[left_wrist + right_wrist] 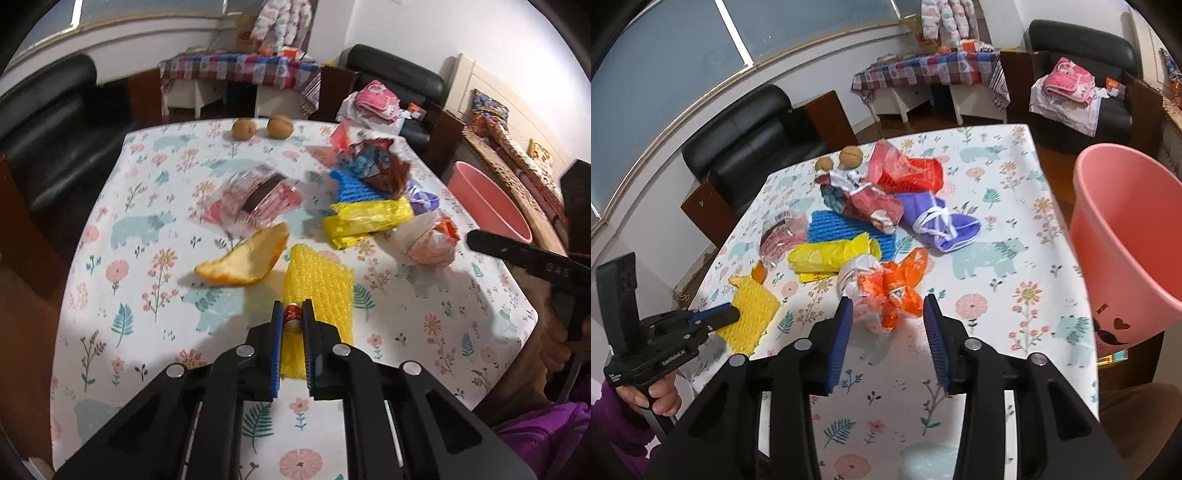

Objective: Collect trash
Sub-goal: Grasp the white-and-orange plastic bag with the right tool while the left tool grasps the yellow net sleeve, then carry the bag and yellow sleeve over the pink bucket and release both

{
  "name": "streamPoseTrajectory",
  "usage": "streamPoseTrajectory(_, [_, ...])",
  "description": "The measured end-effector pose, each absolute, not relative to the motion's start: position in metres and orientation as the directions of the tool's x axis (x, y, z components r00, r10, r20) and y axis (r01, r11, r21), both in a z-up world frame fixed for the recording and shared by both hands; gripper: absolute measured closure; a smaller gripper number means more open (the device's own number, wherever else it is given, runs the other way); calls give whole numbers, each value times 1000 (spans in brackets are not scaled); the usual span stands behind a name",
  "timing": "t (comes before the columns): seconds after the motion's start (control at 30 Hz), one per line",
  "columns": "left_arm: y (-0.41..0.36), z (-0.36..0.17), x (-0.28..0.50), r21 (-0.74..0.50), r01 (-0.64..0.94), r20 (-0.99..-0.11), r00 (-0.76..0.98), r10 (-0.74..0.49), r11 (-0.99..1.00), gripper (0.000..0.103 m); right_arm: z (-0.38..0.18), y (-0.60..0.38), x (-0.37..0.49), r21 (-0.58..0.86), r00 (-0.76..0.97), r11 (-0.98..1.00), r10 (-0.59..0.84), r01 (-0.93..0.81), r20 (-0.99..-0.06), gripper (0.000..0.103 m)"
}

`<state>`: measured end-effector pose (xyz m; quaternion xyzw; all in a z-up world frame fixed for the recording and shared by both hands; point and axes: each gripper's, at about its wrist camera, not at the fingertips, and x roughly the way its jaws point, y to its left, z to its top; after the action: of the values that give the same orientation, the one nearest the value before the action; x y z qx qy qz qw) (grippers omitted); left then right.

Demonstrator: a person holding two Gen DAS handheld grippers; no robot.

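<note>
The left gripper (pixel 293 314) has its jaws pinching a small red-and-white scrap (pixel 293 316) over the yellow foam fruit net (pixel 317 280) on the table (pixel 424 317); so thin a bite could slip or drag the net along. The right gripper (pixel 888 314) holds its jaws spread either side of the crumpled orange-and-white plastic bag (pixel 890 291), which may squirm out as they close.

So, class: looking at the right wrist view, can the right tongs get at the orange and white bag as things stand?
Probably yes. The right tongs stand open with the orange and white bag just ahead between the tips, and nothing lies in the way.

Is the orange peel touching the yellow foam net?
Apart. The left wrist view shows flowered cloth between the orange peel and the yellow foam net.
</note>
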<state>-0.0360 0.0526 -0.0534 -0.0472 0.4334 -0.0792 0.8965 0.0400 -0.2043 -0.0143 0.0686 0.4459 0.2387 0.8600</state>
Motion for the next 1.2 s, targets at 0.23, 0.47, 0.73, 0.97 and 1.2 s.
streamPoseTrajectory(0.23, [48, -33, -44, -197, 173, -709, 654, -263, 965, 94, -20, -194, 48, 321, 470, 880, 462, -351, -752, 61])
streamPoseTrajectory(0.47, [48, -31, -43, -218, 173, -701, 657, -277, 960, 94, -17, -183, 54, 306, 471, 873, 468, -380, -748, 55])
streamPoseTrajectory(0.73, [52, -31, -44, -230, 152, -701, 659, -272, 961, 94, -27, -177, 53, 273, 476, 882, 442, -383, -760, 55])
streamPoseTrajectory(0.97, [50, -26, -42, -234, 146, -692, 670, -270, 961, 94, -25, -175, 47, 214, 502, 884, 420, -416, -756, 60])
streamPoseTrajectory(1.2, [42, -15, -39, -229, 165, -671, 687, -279, 959, 94, -15, -190, 42, 242, 527, 882, 441, -405, -726, 60])
